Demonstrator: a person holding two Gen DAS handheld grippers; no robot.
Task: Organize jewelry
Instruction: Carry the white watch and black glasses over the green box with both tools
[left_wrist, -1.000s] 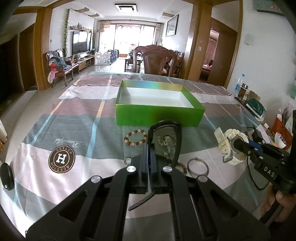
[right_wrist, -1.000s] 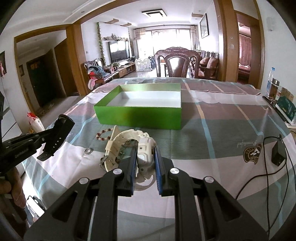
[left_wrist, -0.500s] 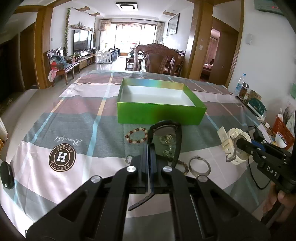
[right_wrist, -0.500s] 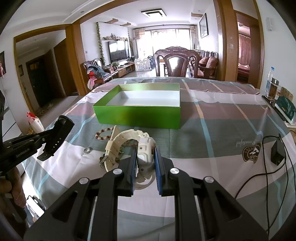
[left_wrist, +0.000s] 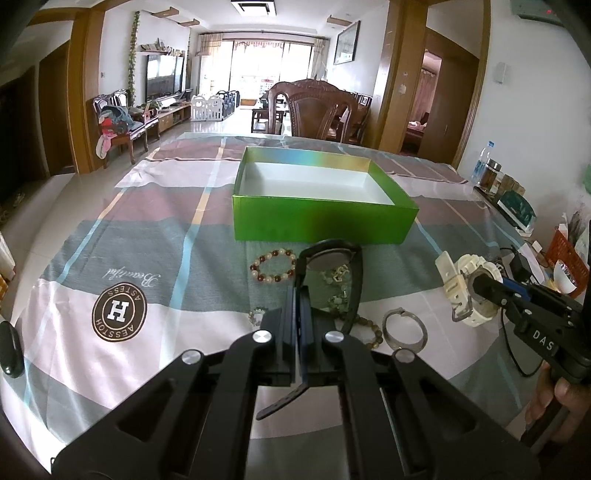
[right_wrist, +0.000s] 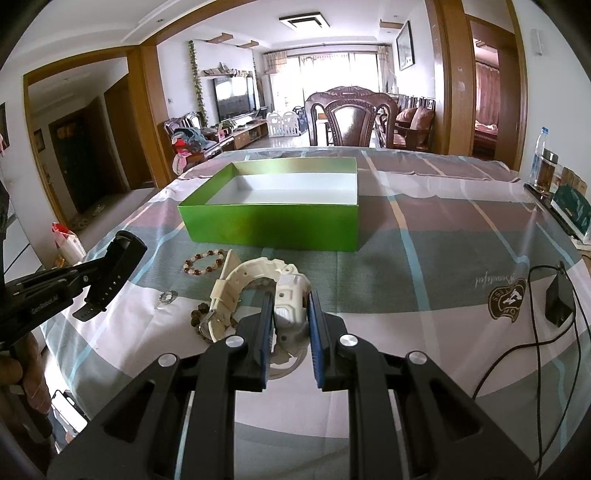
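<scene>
My left gripper (left_wrist: 298, 295) is shut on a black watch (left_wrist: 332, 258), held above the cloth short of the open green box (left_wrist: 321, 221). My right gripper (right_wrist: 290, 306) is shut on a white watch (right_wrist: 258, 280), also held above the table; it shows in the left wrist view (left_wrist: 465, 291) at right. The green box (right_wrist: 273, 221) has a white inside that looks bare. On the cloth lie a red-and-white bead bracelet (left_wrist: 273, 266), a silver ring bangle (left_wrist: 404, 328), a brown bead bracelet (left_wrist: 373, 332) and a small ring (left_wrist: 256, 314).
The table carries a plaid cloth (left_wrist: 118, 310) with a round logo. A black charger and cable (right_wrist: 557, 299) lie at the right. Bottles and boxes (left_wrist: 495, 177) stand along the right edge. A wooden chair (left_wrist: 317, 110) stands behind the table.
Both grippers have risen slightly and edged toward the green box with their watches held. The jewelry on the cloth has not moved.
</scene>
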